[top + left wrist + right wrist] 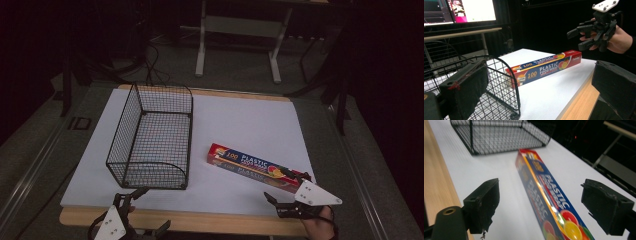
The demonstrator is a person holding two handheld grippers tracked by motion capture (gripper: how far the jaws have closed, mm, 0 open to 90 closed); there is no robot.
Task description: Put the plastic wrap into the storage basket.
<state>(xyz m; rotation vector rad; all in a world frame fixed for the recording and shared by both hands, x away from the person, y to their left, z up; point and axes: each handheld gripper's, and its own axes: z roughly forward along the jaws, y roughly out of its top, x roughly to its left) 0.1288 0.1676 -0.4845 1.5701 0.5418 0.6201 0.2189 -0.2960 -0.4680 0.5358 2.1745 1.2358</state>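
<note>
A long red and blue plastic food wrap box (pixel 255 167) lies flat on the white sheet (pixel 240 120), right of centre. My right gripper (pixel 285 186) is open at the box's near end, with one jaw on each side of it. In the right gripper view the box (pixel 544 192) runs away between the two spread jaws of the right gripper (pixel 545 204), untouched by either. My left gripper (pixel 150 210) is open at the table's front edge, just before the black wire basket (pixel 152 140). The left gripper view has its jaws wide apart (pixel 539 87), the basket's corner (pixel 499 82) close by, and the box (pixel 544 67) beyond.
The sheet lies on a wooden table whose front edge (pixel 210 220) is bare. The basket is empty. A white table frame (pixel 237 30) and floor cables stand beyond the table. Lit monitors (pixel 461 10) sit on a desk behind the basket. A hand holds the right gripper (pixel 584 35).
</note>
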